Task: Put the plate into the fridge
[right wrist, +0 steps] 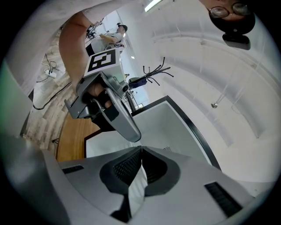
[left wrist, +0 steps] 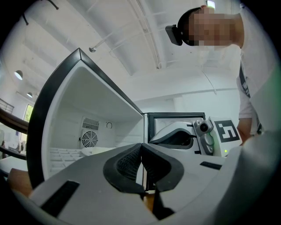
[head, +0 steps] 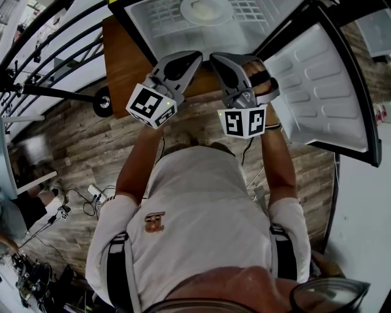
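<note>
A white plate (head: 206,10) lies on the wire shelf (head: 160,19) inside the open fridge, at the top of the head view. In the left gripper view the plate (left wrist: 97,150) shows as a pale rim below the fridge's round fan (left wrist: 89,139). Both grippers are held side by side in front of the fridge, clear of the plate. My left gripper (head: 187,57) (left wrist: 141,146) is shut with nothing between its pads. My right gripper (head: 219,58) (right wrist: 141,150) is shut and empty too. Each gripper appears in the other's view.
The fridge door (head: 321,85) stands swung open at the right. The fridge sits on a wooden top (head: 124,68). A black railing (head: 49,36) and a wheeled stand (head: 102,101) are at the left. Cables (head: 91,197) lie on the plank floor.
</note>
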